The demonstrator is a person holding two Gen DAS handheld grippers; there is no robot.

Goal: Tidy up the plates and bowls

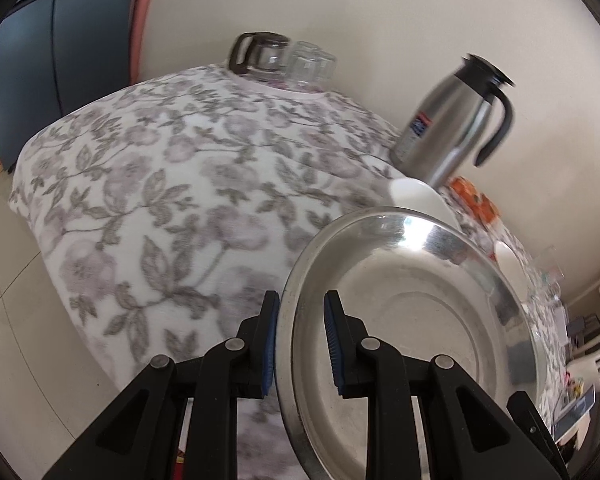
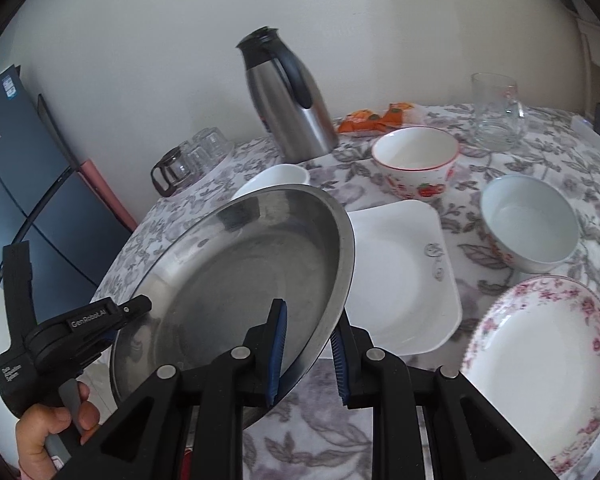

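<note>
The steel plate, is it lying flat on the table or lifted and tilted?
Lifted and tilted. The steel plate is gripped at opposite rims by the left gripper and right gripper, above the table.

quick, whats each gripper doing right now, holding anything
Left gripper: shut on the rim of the steel plate, which is lifted and tilted.
Right gripper: shut on the opposite rim of the same steel plate.

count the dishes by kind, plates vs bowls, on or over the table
Plates: 3 – round steel plate held by both grippers, square white plate, round pink-flowered plate
Bowls: 3 – strawberry-print bowl, pale blue-white bowl, plain white bowl
Total: 6
</note>
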